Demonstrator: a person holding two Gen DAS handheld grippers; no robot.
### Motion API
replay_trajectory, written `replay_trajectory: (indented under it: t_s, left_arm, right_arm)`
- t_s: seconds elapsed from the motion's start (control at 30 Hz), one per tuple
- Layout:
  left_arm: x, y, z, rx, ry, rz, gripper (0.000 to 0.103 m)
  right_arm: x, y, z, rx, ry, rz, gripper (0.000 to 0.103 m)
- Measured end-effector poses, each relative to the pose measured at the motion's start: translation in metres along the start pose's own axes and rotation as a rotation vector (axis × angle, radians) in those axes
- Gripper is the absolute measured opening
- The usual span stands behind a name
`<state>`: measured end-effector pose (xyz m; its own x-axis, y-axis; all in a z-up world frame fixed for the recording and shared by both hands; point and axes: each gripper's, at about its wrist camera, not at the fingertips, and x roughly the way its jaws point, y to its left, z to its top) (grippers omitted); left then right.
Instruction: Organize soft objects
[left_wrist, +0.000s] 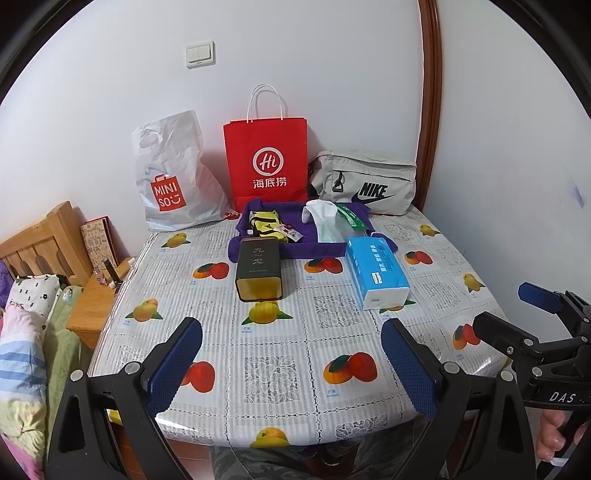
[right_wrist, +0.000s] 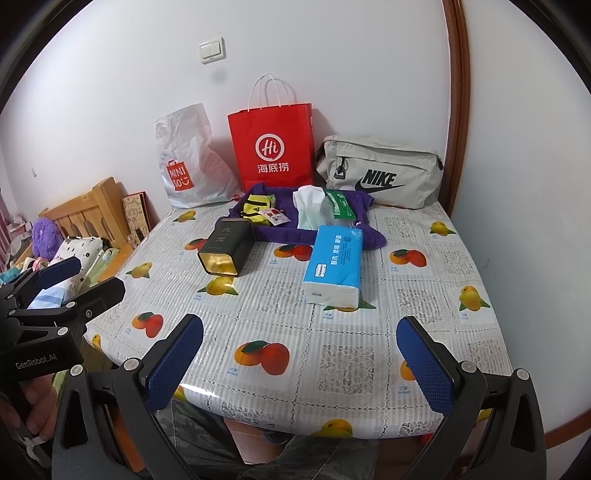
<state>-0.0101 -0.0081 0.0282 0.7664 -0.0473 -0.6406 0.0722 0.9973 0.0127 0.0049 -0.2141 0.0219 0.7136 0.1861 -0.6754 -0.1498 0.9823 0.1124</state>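
A purple cloth (left_wrist: 295, 248) (right_wrist: 284, 233) lies at the back of the table. On it lie a yellow-black folded item (left_wrist: 264, 224) (right_wrist: 257, 204), a white tissue pack (left_wrist: 324, 221) (right_wrist: 309, 208) and a green packet (left_wrist: 351, 217) (right_wrist: 339, 204). A blue tissue pack (left_wrist: 375, 269) (right_wrist: 334, 264) lies in front of the cloth. A dark tin (left_wrist: 258, 268) (right_wrist: 227, 246) lies on its side to the left. My left gripper (left_wrist: 291, 365) is open and empty over the table's near edge. My right gripper (right_wrist: 299, 363) is open and empty, also at the near edge.
A white Miniso plastic bag (left_wrist: 173, 177) (right_wrist: 188, 162), a red paper bag (left_wrist: 266, 162) (right_wrist: 273, 147) and a grey Nike bag (left_wrist: 365, 182) (right_wrist: 380, 171) stand against the wall. A wooden headboard (left_wrist: 40, 240) and bedding (left_wrist: 26, 332) are at left. The fruit-print tablecloth (left_wrist: 295, 332) covers the table.
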Motion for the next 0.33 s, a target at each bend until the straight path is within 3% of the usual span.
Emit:
replay_trajectory:
  t_s: [0.33]
  left_arm:
    - [0.0006, 0.0008, 0.0012, -0.007, 0.000, 0.000, 0.098]
  right_arm:
    - [0.0018, 0.0006, -0.0015, -0.001, 0.006, -0.001, 0.103]
